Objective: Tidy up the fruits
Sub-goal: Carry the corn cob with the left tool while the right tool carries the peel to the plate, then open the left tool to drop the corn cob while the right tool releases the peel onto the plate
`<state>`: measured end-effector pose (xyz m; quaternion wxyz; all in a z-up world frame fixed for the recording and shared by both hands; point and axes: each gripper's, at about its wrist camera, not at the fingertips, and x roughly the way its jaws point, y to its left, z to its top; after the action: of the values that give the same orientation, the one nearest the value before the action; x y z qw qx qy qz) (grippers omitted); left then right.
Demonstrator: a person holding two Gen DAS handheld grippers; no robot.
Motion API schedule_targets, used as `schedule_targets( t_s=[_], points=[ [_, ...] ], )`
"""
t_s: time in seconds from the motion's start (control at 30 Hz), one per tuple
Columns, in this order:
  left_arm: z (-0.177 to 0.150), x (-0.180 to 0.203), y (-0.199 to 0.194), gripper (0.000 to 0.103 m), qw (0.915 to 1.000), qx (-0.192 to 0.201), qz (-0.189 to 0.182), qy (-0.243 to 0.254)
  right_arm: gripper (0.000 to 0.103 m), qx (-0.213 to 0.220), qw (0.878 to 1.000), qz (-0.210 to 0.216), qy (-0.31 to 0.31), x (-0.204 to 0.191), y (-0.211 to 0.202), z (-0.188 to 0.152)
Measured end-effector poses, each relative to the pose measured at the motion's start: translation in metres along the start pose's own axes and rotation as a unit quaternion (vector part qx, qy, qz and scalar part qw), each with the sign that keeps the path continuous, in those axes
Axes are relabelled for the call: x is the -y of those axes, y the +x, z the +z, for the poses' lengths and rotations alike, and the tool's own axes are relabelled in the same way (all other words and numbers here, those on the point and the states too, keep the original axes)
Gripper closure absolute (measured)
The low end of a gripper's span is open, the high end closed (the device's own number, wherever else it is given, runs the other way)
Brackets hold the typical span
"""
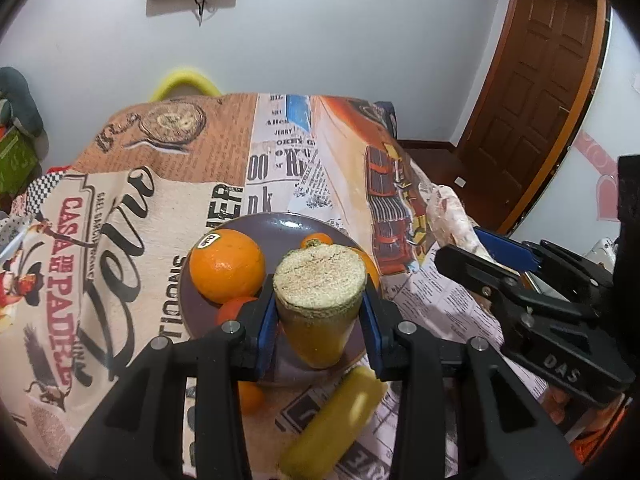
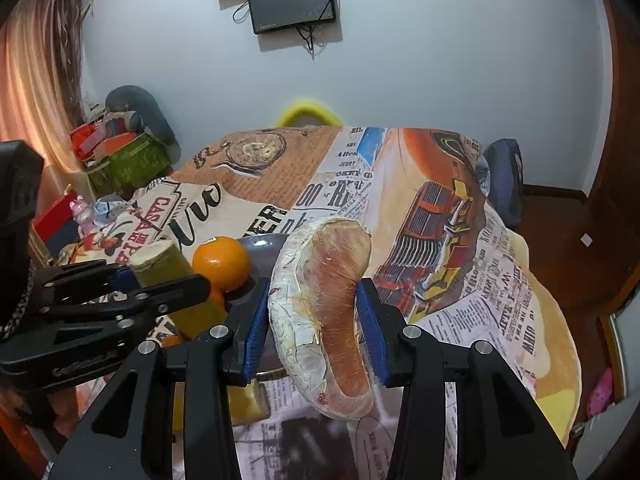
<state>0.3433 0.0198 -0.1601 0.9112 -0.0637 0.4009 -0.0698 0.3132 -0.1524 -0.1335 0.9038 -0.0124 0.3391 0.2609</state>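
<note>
Yellow cut stalk (image 1: 320,304) upright, left gripper (image 1: 320,320) grasping; right gripper (image 2: 316,320) grasping pomelo wedge (image 2: 324,312).

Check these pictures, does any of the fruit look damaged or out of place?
Yes. The curved piece in the right claw has white skin peeling off in flakes. A small orange and a yellow piece lie on the cloth, off the plate.

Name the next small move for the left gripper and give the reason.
Probably lower the yellow cut piece onto the bare front of the purple plate. The left gripper is shut on it above the plate, where the big orange and smaller ones take up the left and far side.
</note>
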Motion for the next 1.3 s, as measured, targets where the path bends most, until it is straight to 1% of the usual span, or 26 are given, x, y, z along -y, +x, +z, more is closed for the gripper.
schedule_targets(
  t_s=[0.13, 0.27, 0.4, 0.47, 0.53, 0.63, 0.7, 0.83, 1.03, 1.3],
  points=[
    [0.007, -0.007, 0.024, 0.066, 0.9998, -0.017, 0.008, -0.008, 0.064, -0.005, 1.0, 0.002, -0.001, 0.002, 0.008, 0.001],
    [0.012, -0.011, 0.04, 0.066, 0.9996, -0.022, 0.013, -0.01, 0.064, -0.007, 1.0, 0.002, -0.005, 0.002, 0.015, 0.004],
    [0.02, -0.017, 0.047, 0.066, 0.9995, -0.021, 0.01, -0.021, 0.064, -0.008, 1.0, 0.006, -0.005, 0.003, 0.021, 0.006],
    [0.024, -0.021, 0.048, 0.065, 0.9992, -0.019, 0.024, -0.025, 0.064, -0.01, 1.0, 0.007, -0.006, 0.002, 0.025, 0.007],
    [0.026, -0.025, 0.049, 0.064, 0.9991, -0.021, 0.02, -0.03, 0.064, -0.013, 1.0, 0.009, -0.008, 0.0, 0.027, 0.007],
    [0.029, -0.033, 0.039, 0.056, 0.9989, -0.003, 0.024, -0.039, 0.064, -0.016, 1.0, 0.011, -0.013, -0.004, 0.031, 0.008],
    [0.03, -0.037, 0.031, 0.055, 0.9988, 0.009, 0.025, -0.042, 0.064, -0.018, 1.0, 0.012, -0.016, -0.007, 0.033, 0.008],
    [0.031, -0.045, 0.016, 0.055, 0.9983, 0.022, 0.034, -0.041, 0.064, -0.023, 0.999, 0.017, -0.022, -0.015, 0.038, 0.011],
    [0.024, -0.062, 0.001, 0.055, 0.9972, 0.032, 0.048, -0.048, 0.064, -0.028, 0.999, 0.019, -0.04, -0.031, 0.047, 0.017],
    [0.012, -0.079, -0.008, 0.055, 0.9967, 0.032, 0.059, -0.047, 0.064, -0.046, 0.997, 0.023, -0.051, -0.048, 0.071, 0.024]
  ],
)
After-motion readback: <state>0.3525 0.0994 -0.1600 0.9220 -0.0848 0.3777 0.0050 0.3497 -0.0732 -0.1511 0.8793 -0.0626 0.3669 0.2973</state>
